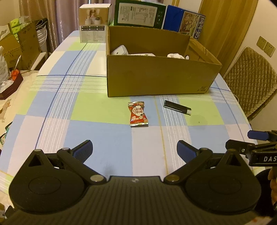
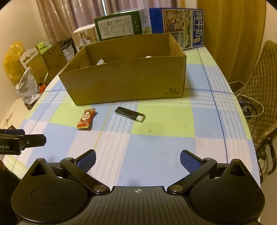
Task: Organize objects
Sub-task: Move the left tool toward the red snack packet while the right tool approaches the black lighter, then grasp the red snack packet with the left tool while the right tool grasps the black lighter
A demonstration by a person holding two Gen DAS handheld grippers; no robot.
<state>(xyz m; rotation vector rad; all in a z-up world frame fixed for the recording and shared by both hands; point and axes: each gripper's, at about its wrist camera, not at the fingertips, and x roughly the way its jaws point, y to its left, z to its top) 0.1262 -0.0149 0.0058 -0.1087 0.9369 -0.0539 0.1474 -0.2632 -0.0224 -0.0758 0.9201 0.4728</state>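
While the red snack packet (image 1: 138, 113) and the black lighter (image 1: 177, 107) lie side by side just before the cardboard box (image 1: 155, 76) near the table's (image 1: 103, 135) far edge, some white things already sit inside, and both the left gripper (image 1: 134, 152) and right gripper (image 2: 138, 160) hang wide and empty, leaving two pieces unsorted.

Quilted chair (image 1: 249, 81), curtains (image 2: 72, 15), perhaps cables (image 2: 249, 103)

On the bench (image 1: 103, 135), a snack packet (image 1: 138, 113) lies left of a lighter (image 1: 177, 107), both just before the cardboard box (image 1: 155, 76).
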